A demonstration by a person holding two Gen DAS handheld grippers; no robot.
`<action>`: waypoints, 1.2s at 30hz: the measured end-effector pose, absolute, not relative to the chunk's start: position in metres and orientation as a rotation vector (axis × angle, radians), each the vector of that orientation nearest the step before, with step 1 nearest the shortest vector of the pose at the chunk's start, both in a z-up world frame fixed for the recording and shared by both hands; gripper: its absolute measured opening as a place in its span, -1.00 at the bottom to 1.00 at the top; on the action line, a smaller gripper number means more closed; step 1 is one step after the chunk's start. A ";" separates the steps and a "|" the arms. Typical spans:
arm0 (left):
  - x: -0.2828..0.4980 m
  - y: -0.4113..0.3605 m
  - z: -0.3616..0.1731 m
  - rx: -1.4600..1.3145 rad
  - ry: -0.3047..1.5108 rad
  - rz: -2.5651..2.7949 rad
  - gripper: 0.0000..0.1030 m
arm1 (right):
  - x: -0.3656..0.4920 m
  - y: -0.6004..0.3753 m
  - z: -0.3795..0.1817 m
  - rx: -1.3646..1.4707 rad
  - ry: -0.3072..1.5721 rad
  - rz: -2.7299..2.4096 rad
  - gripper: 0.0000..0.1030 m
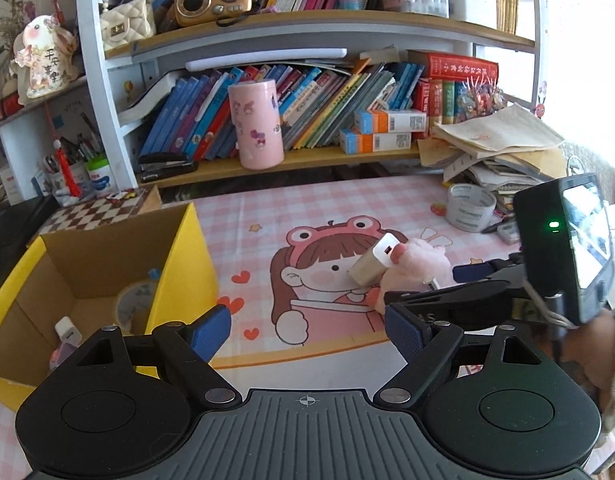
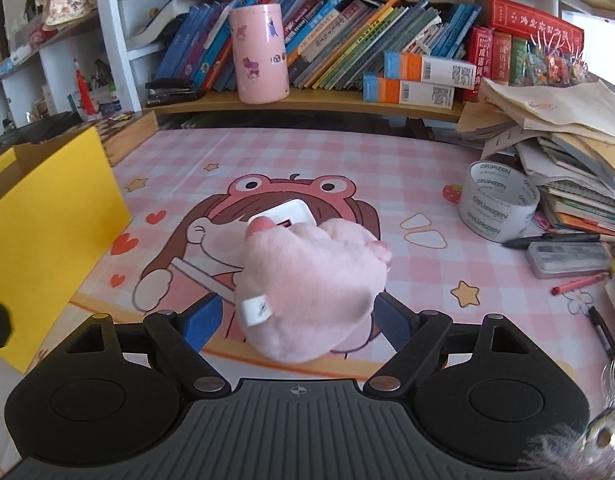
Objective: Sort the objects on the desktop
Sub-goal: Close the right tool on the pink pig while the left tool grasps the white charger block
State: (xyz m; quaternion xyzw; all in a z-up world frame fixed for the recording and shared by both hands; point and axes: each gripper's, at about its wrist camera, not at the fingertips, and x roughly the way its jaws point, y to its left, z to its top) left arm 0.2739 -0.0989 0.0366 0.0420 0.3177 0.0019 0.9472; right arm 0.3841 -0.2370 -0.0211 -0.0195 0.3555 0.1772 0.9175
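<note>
A pink plush toy (image 2: 311, 280) lies on the cartoon desk mat (image 2: 179, 168), with a white charger block (image 2: 285, 213) leaning against its far side. My right gripper (image 2: 299, 320) stands around the plush, jaws wide apart. The left pad is clear of the plush and the right pad sits at its edge. In the left wrist view the plush (image 1: 415, 264) and charger (image 1: 373, 264) lie right of centre, with the right gripper (image 1: 421, 286) reaching in from the right. My left gripper (image 1: 307, 332) is open and empty over the mat, beside the yellow cardboard box (image 1: 187, 256).
The box holds a tape roll (image 1: 133, 304) and a small white charger (image 1: 67, 334). A big tape roll (image 2: 497, 206), pens and a clear case (image 2: 567, 260) lie at the right beside stacked papers (image 2: 567, 128). A pink canister (image 2: 261, 54) stands on the bookshelf behind.
</note>
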 end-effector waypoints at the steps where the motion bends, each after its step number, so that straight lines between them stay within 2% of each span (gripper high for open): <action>1: 0.276 -0.100 0.037 0.089 0.647 -0.001 0.68 | 0.388 -0.237 -0.024 -0.034 0.740 0.361 0.58; 4: 0.283 -0.107 0.037 0.110 0.646 -0.029 0.68 | 0.401 -0.240 -0.031 0.009 0.773 0.356 0.57; 6: 0.289 -0.112 0.037 0.123 0.642 -0.045 0.68 | 0.406 -0.245 -0.035 0.048 0.788 0.368 0.48; 8: 0.295 -0.116 0.037 0.129 0.639 -0.061 0.68 | 0.404 -0.249 -0.034 0.061 0.774 0.376 0.31; 11: 0.306 -0.121 0.034 0.135 0.641 -0.080 0.68 | 0.399 -0.258 -0.030 0.061 0.763 0.366 0.24; 24: 0.371 -0.151 -0.009 0.132 0.730 -0.194 0.68 | 0.348 -0.332 -0.025 0.077 0.780 0.224 0.23; 36: 0.422 -0.156 -0.050 0.125 0.808 -0.216 0.68 | 0.324 -0.349 -0.026 0.079 0.812 0.206 0.24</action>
